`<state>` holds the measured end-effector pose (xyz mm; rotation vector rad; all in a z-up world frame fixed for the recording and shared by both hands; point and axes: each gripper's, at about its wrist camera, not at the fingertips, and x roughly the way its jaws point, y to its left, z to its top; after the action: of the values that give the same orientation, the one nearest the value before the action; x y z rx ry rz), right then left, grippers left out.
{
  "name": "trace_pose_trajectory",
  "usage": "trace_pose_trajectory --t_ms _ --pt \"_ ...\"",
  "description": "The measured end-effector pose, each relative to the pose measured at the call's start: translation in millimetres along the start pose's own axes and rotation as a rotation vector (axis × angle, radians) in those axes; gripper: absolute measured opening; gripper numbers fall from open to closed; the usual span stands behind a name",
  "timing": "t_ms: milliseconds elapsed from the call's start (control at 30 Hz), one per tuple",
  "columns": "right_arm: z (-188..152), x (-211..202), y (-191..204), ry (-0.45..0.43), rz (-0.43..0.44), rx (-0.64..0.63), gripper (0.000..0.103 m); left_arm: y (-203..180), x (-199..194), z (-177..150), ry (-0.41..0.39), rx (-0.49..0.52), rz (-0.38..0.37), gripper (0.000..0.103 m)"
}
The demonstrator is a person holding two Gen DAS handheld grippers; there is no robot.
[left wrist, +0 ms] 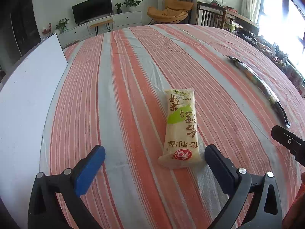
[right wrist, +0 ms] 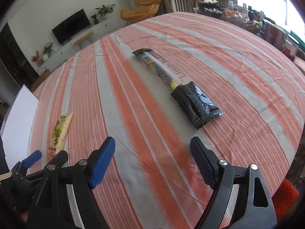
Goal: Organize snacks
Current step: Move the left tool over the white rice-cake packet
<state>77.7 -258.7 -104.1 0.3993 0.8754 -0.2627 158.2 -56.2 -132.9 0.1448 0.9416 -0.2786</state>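
A cream and green rice-cracker packet (left wrist: 180, 129) lies flat on the striped tablecloth (left wrist: 124, 76). Its near end sits just ahead of my left gripper (left wrist: 154, 150), close to the right finger (left wrist: 219, 164). The jaws stand wide open and neither pad touches the packet. In the right wrist view the same packet (right wrist: 60, 133) shows at the left, with the left gripper (right wrist: 47, 157) behind its near end. A long black snack packet (right wrist: 177, 87) lies ahead of my right gripper (right wrist: 152, 141), which is open and holds nothing. That packet (left wrist: 257, 84) also appears far right in the left wrist view.
A white board (left wrist: 28, 95) lies along the table's left edge. Boxes and assorted goods (right wrist: 266, 28) crowd the far right side by the window. One finger of the right gripper (left wrist: 286, 139) shows at the right edge of the left wrist view.
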Motion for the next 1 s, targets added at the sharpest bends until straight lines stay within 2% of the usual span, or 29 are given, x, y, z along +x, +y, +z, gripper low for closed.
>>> trace_pose_trajectory --t_ms 267,767,1000 --pt "-2.4 2.9 9.3 0.012 -0.064 -0.060 0.084 0.0 0.2 0.0 0.000 0.000 0.000 0.103" --pt "-3.8 4.7 11.5 0.014 -0.073 -0.071 0.084 -0.2 0.4 -0.1 0.000 0.000 0.000 0.103" --pt "-6.8 9.0 21.9 0.023 -0.134 -0.128 0.084 -0.3 0.6 0.0 0.000 0.000 0.001 0.103"
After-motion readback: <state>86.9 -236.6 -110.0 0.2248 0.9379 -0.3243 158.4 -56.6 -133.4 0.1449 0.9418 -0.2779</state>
